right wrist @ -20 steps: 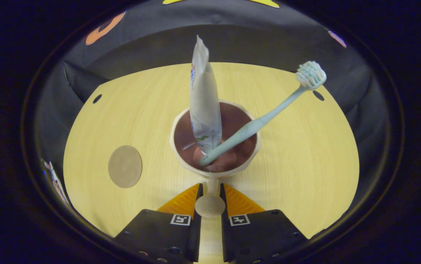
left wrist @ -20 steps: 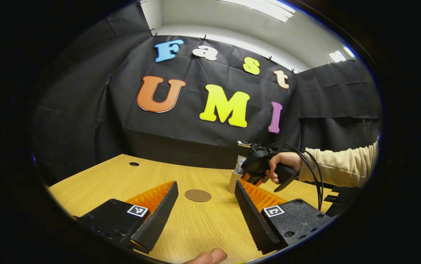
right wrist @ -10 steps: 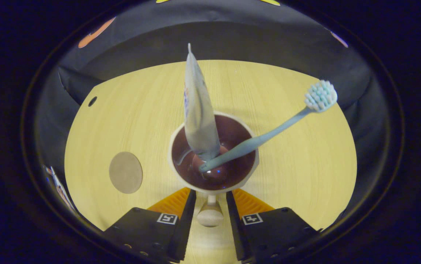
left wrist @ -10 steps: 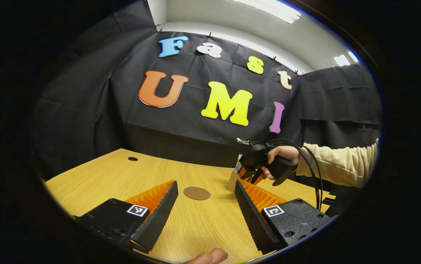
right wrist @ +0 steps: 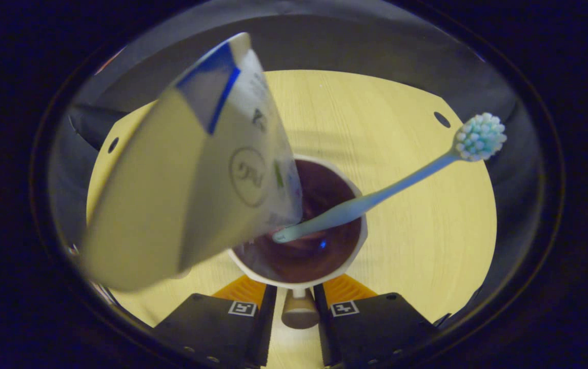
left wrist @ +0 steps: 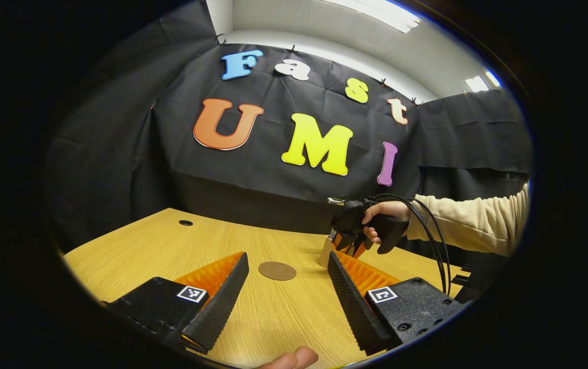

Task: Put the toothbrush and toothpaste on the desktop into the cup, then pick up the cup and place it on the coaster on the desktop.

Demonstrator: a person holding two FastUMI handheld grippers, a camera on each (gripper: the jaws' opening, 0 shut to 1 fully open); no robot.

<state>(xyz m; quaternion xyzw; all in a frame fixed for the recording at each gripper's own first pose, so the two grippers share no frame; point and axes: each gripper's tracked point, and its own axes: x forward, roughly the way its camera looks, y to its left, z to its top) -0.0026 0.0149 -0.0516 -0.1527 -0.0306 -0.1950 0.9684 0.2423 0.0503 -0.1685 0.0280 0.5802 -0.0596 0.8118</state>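
Cup (right wrist: 301, 241) sits just ahead of right gripper (right wrist: 299, 320) in right gripper view, pale outside, dark brown inside, w/ its handle knob (right wrist: 299, 313) lodged betw. the two fingers; fingers stand close either side of the knob and seem to pinch it, tho contact on each side is hard to confirm. Toothpaste (right wrist: 196, 169) and toothbrush (right wrist: 391, 187) both stand in the cup. Vs 0.5 s ago the toothpaste tube has swung hard toward the camera and to the left, now looming big and blurred, covering the spot where the coaster showed before; toothbrush leans right as before, bristle head a bit farther right. Cup looks slightly nearer the fingers than 0.5 s ago. Desktop (right wrist: 417, 246) is light wood. In left gripper view, left gripper (left wrist: 286, 302) hangs over the desktop w/ fingers spread wide, nothing betw. them, same as earlier. Coaster (left wrist: 277, 270) lies flat, round and brown, beyond the fingertips, cup (left wrist: 325, 252) just right of it, partly behind the right-hand finger. Right gripper (left wrist: 351, 241) and the hand (left wrist: 382, 220) holding it sit above the cup, shifted a little left vs 0.5 s ago; pale sleeve (left wrist: 473, 225) runs off right.
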